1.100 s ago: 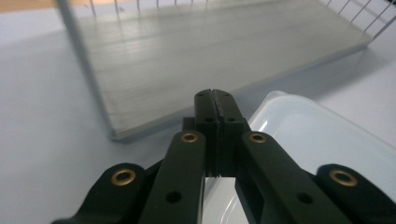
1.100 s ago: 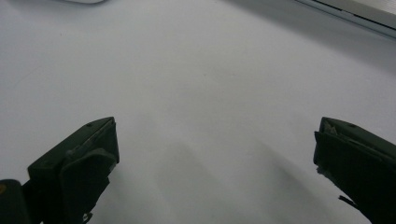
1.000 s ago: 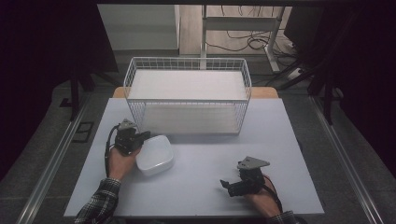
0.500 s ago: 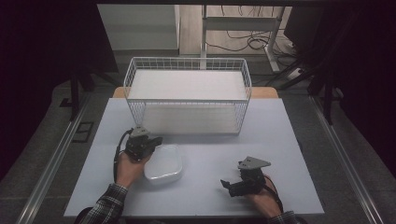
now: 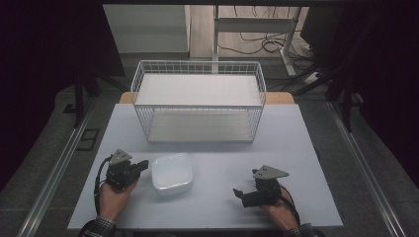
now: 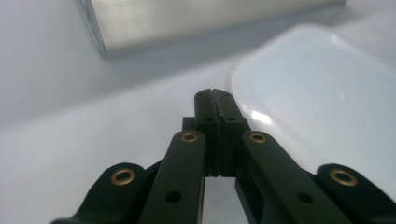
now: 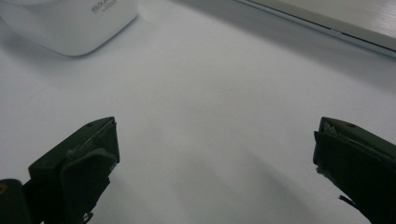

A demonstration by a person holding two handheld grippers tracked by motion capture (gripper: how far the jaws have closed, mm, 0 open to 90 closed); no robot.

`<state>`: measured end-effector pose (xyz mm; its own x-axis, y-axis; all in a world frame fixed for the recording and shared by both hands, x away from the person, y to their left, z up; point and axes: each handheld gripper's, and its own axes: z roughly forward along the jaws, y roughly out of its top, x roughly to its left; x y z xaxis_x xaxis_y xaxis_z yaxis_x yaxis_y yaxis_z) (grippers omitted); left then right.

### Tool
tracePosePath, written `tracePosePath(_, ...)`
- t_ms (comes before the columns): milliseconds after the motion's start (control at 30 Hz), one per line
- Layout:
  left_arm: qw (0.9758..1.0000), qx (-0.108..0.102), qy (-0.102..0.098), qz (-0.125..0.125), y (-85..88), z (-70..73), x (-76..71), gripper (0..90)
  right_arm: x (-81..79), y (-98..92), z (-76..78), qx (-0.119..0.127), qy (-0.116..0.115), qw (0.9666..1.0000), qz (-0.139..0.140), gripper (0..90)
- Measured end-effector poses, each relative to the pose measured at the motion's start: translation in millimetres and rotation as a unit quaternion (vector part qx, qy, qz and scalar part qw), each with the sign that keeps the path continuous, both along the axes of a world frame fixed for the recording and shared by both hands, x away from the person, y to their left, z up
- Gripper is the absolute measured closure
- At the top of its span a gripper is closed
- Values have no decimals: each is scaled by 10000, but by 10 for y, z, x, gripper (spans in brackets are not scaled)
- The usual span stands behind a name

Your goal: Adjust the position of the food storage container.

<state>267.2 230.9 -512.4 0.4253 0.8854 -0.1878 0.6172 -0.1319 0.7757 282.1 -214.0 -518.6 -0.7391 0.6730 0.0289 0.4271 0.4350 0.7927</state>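
Note:
A white square bowl with rounded corners [image 5: 171, 174] sits on the white table top [image 5: 296, 148], a little in front of a wire basket. My left gripper [image 5: 144, 163] lies just left of the bowl, its jaws shut together with nothing between them. In the left gripper view the closed tips [image 6: 214, 95] point past the bowl's rim [image 6: 317, 93], close to it but apart. My right gripper [image 5: 240, 196] rests at the front right, its jaws wide open and empty over bare table [image 7: 219, 140]. The bowl [image 7: 70, 23] shows far off in the right gripper view.
A white wire basket [image 5: 197, 106] with a pale board floor stands at the back middle of the table; its lower edge shows in the gripper views [image 6: 187, 18] [image 7: 350, 23]. Dark floor and rails surround the table.
The bowl slid to the right and nearer the front edge along with my left gripper. That gripper then drew back to the left, off the bowl. The right gripper kept still.

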Motion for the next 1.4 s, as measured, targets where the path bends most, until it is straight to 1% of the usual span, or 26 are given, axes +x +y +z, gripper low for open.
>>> tracePosePath(67,9999,3,155,-65,-25,-35,-14,900,-3,-3,14,71,-5,10000,21,1)
tracePosePath(167,9994,67,285,-163,-87,-67,2,900,-5,4,31,115,-46,9999,-32,5)
tracePosePath(233,9991,-34,373,-212,-114,-81,22,900,-4,18,32,124,-56,9999,-80,4)
tracePosePath(300,9989,-81,410,-231,-161,-90,51,900,5,39,41,131,-35,9999,-100,0)
tracePosePath(400,9983,-190,419,-345,-229,-88,88,900,24,81,82,181,-6,9998,-118,0)
tracePosePath(433,9981,-201,437,-396,-272,-92,104,900,27,91,92,166,-31,9998,-126,0)
tracePosePath(500,9977,-194,440,-488,-338,-99,127,900,44,115,109,90,15,9998,-164,12)
tracePosePath(533,9971,-216,452,-577,-391,-99,144,900,53,118,113,87,41,9997,-202,44)
tracePosePath(567,9968,-244,469,-594,-411,-99,146,900,76,122,127,105,157,9994,-286,112)
tracePosePath(600,9965,-240,479,-648,-454,-101,157,900,81,123,135,120,176,9993,-308,176)
tracePosePath(633,9961,-226,481,-699,-482,-103,165,900,97,119,156,136,236,9991,-320,283)
tracePosePath(733,9950,-271,515,-810,-552,-109,170,900,145,114,172,135,355,9991,-192,513)
tracePosePath(800,9942,-267,523,-899,-597,-107,162,900,184,141,166,149,434,9989,-96,636)
tracePosePath(833,9939,-240,527,-943,-615,-103,156,900,202,191,169,151,507,9986,37,731)
tracePosePath(867,9937,-251,520,-960,-631,-102,153,900,204,216,172,103,496,9987,69,768)
tracePosePath(900,9933,-273,528,-995,-648,-101,150,900,204,216,172,103,496,9987,69,768)
tracePosePath(967,9922,-328,545,-1069,-688,-102,148,900,210,305,172,-47,454,9988,204,857)
tracePosePath(1000,9920,-335,542,-1090,-703,-103,148,900,214,331,172,-86,450,9987,244,872)
tracePosePath(1033,9915,-349,548,-1128,-723,-104,147,900,241,384,167,-190,432,9984,326,891)
tracePosePath(1067,9911,-349,545,-1167,-741,-104,145,900,241,384,167,-190,432,9984,326,891)
tracePosePath(1133,9904,-342,537,-1226,-783,-105,140,900,304,427,160,-303,434,9979,368,892)
tracePosePath(1200,9899,-339,530,-1273,-808,-110,146,900,344,440,148,-210,488,9979,376,892)
tracePosePath(1233,9893,-317,540,-1319,-843,-116,156,900,341,443,145,-194,500,9978,381,892)
tracePosePath(1267,9893,-317,540,-1319,-843,-116,156,900,341,443,145,-194,500,9978,381,892)
tracePosePath(1333,9886,-244,520,-1393,-892,-124,172,900,320,446,149,-197,474,9978,416,891)
tracePosePath(1400,9892,-121,457,-1389,-931,-128,188,900,304,454,165,-195,418,9980,437,891)
